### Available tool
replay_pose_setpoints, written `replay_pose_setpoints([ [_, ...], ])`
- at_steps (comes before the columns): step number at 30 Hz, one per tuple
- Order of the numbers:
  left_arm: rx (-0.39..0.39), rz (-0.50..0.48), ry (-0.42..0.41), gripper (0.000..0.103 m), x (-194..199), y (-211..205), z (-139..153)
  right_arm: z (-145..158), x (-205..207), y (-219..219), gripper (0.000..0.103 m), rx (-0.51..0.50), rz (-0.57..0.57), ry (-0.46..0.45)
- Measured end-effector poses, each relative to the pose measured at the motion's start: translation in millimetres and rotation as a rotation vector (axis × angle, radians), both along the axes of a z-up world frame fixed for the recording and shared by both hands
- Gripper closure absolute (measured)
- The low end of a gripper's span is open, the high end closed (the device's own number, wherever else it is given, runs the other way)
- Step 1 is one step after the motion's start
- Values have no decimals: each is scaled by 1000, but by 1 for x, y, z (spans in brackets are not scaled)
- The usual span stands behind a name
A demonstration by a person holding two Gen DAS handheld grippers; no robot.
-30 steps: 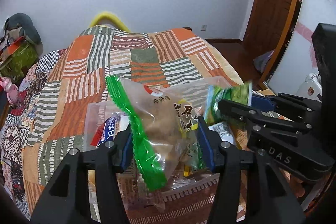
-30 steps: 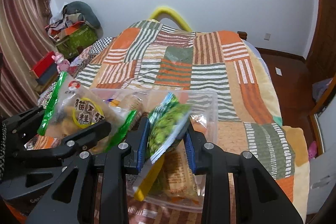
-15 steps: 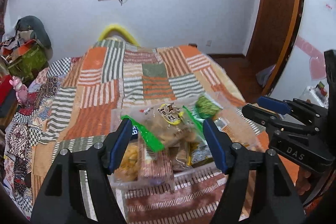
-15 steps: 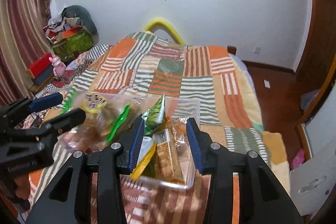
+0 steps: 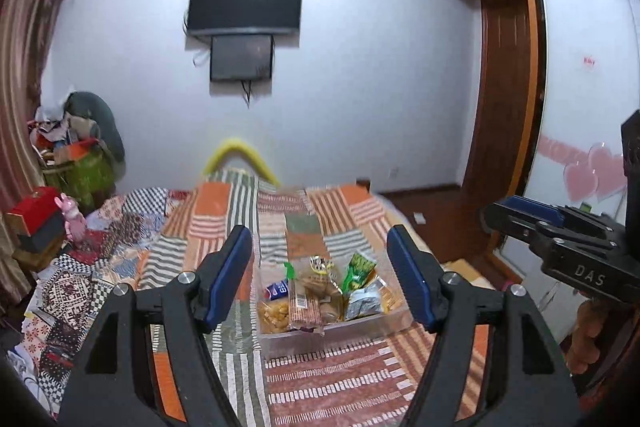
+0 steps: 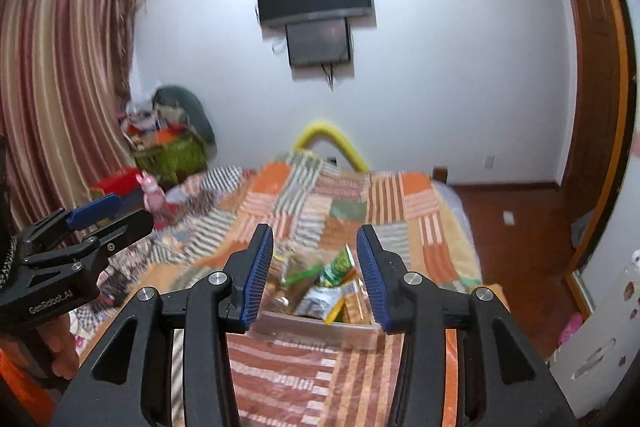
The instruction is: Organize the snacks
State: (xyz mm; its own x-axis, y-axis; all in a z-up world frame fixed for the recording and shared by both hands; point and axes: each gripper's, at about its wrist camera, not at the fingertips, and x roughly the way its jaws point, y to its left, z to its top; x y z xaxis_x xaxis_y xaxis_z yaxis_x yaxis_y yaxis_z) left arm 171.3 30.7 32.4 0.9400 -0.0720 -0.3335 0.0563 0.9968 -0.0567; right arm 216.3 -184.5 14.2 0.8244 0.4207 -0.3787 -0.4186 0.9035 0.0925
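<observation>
Snacks (image 5: 326,291) lie packed together in a clear plastic tray (image 5: 340,331) on a bed covered by a striped patchwork quilt (image 5: 328,383). A second ago each pair of tongs gripped a packet just over the tray: the left a clear bag with a green edge, the right a green pouch. Now both packets rest inside the tray and both tools have pulled up and well back from it. The left tongs (image 5: 322,275) stand wide apart and hold nothing. The right tongs (image 6: 314,271) are likewise spread and empty, with the tray seen between their blue pads. This suggests the sorting is at or near its end, since no loose packets show on the quilt.

Readable writing is sparse. The side of the right tool, seen from the left camera, reads "DAS". The left tool, seen from the right camera, carries a label that looks like "GenRobot.AI". A blue and white packet (image 5: 277,290) at the tray's left has print too small to read. The green pouch (image 5: 358,271) stands upright at the back right, and the round yellow label on the clear bag (image 5: 319,264) is illegible.

A dark television (image 5: 245,3) hangs on the white wall beyond the bed.
</observation>
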Motion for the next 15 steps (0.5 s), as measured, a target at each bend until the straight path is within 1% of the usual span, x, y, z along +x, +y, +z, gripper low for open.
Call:
replay_pose_setpoints([
  [2,-8,9,-30,31,-21,0,9,8,-16,-1,55,22,9,-29],
  [4,-13,14,-51,29,-37,-1,14,15,-33,-3,52,41,14,-59],
  [6,-20,17,-69,23,-54,-1,17,17,-44,-2,47,50,16,-81],
  [7,-17,21,-77,23,-59,-2,18,18,-49,-2,43,54,17,-91],
  [8,-13,25,-83,22,-64,-3,18,19,-53,-2,37,57,17,-98],
  [9,-11,24,-88,20,-68,-5,18,19,-55,-2,33,60,16,-104],
  [11,-6,25,-93,17,-72,-6,17,18,-60,-3,23,62,13,-117],
  [15,1,35,-103,9,-83,-8,16,19,-70,1,11,36,-4,-152],
])
